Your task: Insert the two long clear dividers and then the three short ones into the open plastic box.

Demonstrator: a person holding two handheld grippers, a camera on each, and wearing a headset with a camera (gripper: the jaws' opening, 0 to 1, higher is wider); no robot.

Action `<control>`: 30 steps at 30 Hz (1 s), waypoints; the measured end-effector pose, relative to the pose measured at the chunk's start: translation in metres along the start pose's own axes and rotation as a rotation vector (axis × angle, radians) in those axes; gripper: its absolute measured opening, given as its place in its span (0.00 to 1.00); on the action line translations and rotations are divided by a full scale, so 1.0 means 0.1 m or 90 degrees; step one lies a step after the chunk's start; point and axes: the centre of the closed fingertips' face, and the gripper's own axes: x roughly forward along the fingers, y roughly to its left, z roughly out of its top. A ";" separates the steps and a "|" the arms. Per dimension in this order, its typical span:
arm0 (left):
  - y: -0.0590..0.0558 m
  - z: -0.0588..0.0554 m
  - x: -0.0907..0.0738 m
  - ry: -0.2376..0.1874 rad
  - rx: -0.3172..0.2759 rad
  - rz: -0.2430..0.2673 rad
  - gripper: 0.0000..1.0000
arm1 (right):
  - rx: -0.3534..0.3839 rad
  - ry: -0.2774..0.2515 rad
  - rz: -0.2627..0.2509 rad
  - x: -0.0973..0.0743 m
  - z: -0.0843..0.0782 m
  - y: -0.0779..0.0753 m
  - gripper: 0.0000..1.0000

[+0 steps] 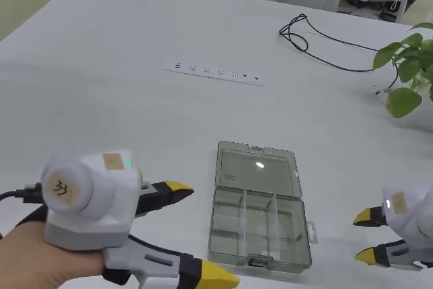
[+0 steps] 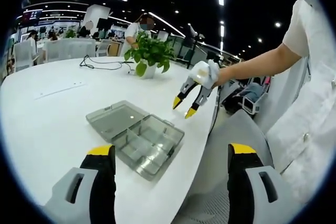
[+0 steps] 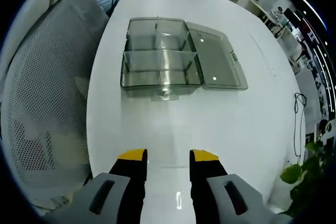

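The clear plastic box [image 1: 259, 235] lies open on the white table near its front edge, with its lid [image 1: 258, 170] flat behind it. Clear dividers [image 1: 242, 211] stand inside and split the tray into several compartments. My left gripper [image 1: 199, 233] hovers to the left of the box, jaws wide apart and nothing held. My right gripper [image 1: 364, 236] hovers to the box's right, open and holding nothing. In the left gripper view the box [image 2: 137, 137] lies ahead of the left gripper [image 2: 171, 150], with the right gripper [image 2: 185, 107] beyond it. In the right gripper view the box [image 3: 160, 59] lies ahead of the right gripper [image 3: 168, 156].
A white socket strip [image 1: 216, 72] is set in the table's middle, and a black cable [image 1: 304, 35] curls at the back. A potted plant [image 1: 409, 65] stands at the right edge. A grey mesh chair [image 3: 47, 103] sits by the table's front edge.
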 end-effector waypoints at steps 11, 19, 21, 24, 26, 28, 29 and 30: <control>-0.08 0.22 0.03 -0.038 -0.043 -0.007 0.84 | 0.013 -0.075 -0.043 -0.28 0.64 0.11 0.32; -0.18 0.26 0.10 -0.041 -0.076 -0.027 0.74 | -0.003 -0.112 -0.068 -0.48 1.10 0.22 0.32; -0.23 0.29 0.12 -0.047 -0.089 -0.037 0.71 | -0.007 -0.122 -0.072 -0.53 1.21 0.25 0.32; -0.28 0.32 0.16 -0.052 -0.104 -0.045 0.65 | -0.014 -0.133 -0.079 -0.58 1.34 0.31 0.32; -0.31 0.33 0.18 -0.053 -0.114 -0.051 0.62 | -0.020 -0.137 -0.082 -0.61 1.40 0.33 0.32; -0.34 0.35 0.20 -0.057 -0.127 -0.056 0.59 | -0.027 -0.138 -0.086 -0.63 1.46 0.36 0.32; -0.35 0.37 0.22 -0.060 -0.131 -0.058 0.57 | -0.031 -0.139 -0.088 -0.65 1.49 0.38 0.32; -0.36 0.37 0.22 -0.061 -0.133 -0.060 0.55 | -0.032 -0.141 -0.089 -0.66 1.51 0.39 0.32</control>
